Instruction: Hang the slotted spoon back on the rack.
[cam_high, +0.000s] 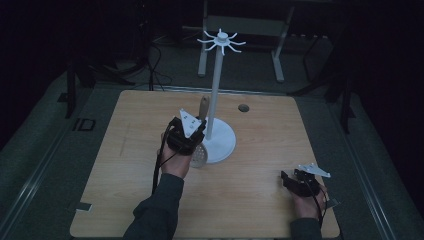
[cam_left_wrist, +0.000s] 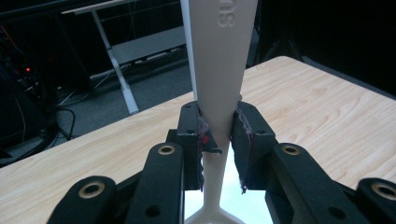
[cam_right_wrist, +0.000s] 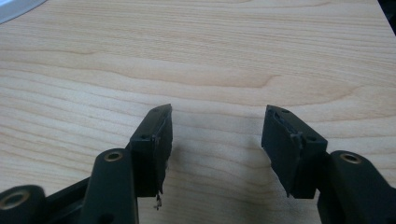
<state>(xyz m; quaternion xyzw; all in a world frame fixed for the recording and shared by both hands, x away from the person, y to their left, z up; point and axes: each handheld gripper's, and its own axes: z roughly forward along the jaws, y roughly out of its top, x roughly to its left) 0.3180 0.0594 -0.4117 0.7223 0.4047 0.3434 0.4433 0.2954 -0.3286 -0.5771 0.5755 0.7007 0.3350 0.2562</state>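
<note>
My left gripper (cam_high: 191, 134) is shut on a slim white utensil (cam_high: 199, 156), a skimmer with a perforated round head hanging low and a brownish handle end (cam_high: 204, 106) pointing up. It is held upright just left of the white hook stand (cam_high: 216, 90). In the left gripper view the utensil's flat white stem (cam_left_wrist: 219, 56) is pinched between the pads of the left gripper (cam_left_wrist: 217, 119). My right gripper (cam_high: 290, 181) rests low over the table's near right part. Seen up close, the right gripper (cam_right_wrist: 215, 126) stands open over bare wood with nothing between its jaws.
The stand has a round white base (cam_high: 226, 145) and a crown of curved hooks (cam_high: 221, 41) high above the wooden table (cam_high: 125, 175). A small dark round hole (cam_high: 243, 107) lies at the table's back. Dark floor, cables and a grey frame lie beyond the far edge.
</note>
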